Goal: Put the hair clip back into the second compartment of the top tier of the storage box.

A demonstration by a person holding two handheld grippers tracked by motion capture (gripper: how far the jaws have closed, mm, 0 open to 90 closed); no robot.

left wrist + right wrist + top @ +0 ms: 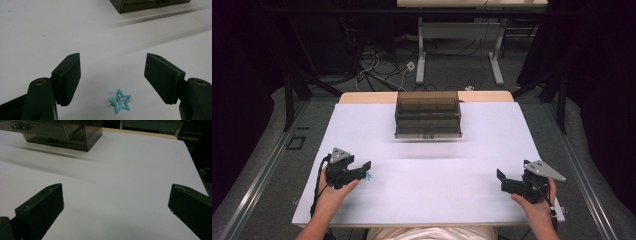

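A smoky drawer box [428, 115] stands at the far middle of the white table [427, 195], well apart from both hands. The small turquoise star clip [120, 100] lies on the table between the left gripper [112, 75] jaws, which stand apart, untouched. The right gripper [115, 202] gapes wide over bare table. The drawers' contents are perhaps too murky to make out.
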